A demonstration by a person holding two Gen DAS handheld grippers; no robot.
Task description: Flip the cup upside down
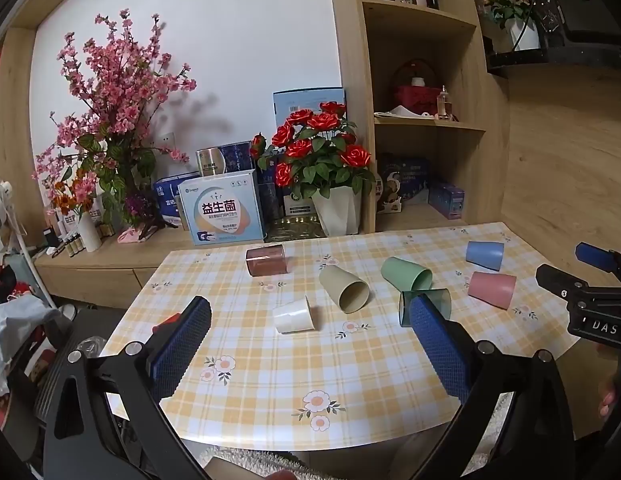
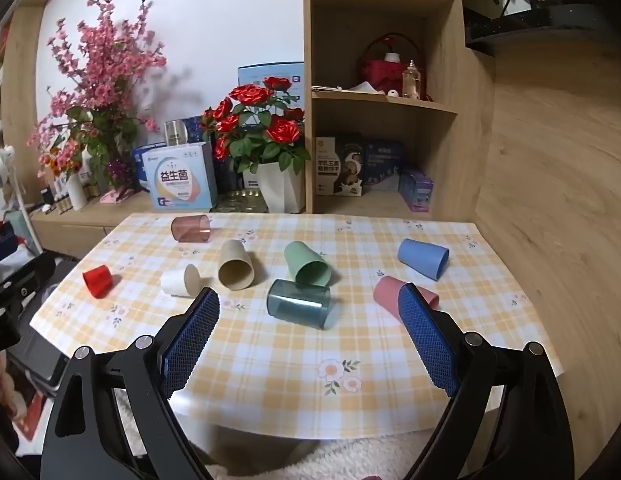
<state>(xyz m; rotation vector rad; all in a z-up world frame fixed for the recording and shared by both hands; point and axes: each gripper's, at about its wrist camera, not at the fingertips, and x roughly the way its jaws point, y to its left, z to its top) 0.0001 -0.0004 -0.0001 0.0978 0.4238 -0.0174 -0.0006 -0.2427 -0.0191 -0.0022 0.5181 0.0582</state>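
On the checked table [image 2: 270, 392] lie 8 cups, all tipped on their sides. Along the back sit the brown cup [image 2: 190, 229], beige cup [image 2: 235, 265], green cup [image 2: 306, 262] and blue cup [image 2: 422, 258]. Nearer are the red cup [image 2: 97, 281], white cup [image 2: 179, 281], teal cup [image 2: 297, 304] (see-through) and pink cup [image 2: 386, 293]. Both grippers hover above the near edge, empty. The left gripper [image 1: 310, 328] has its jaws wide apart, the white cup between them in its view. The right gripper [image 2: 310, 308] is likewise spread, framing the teal cup.
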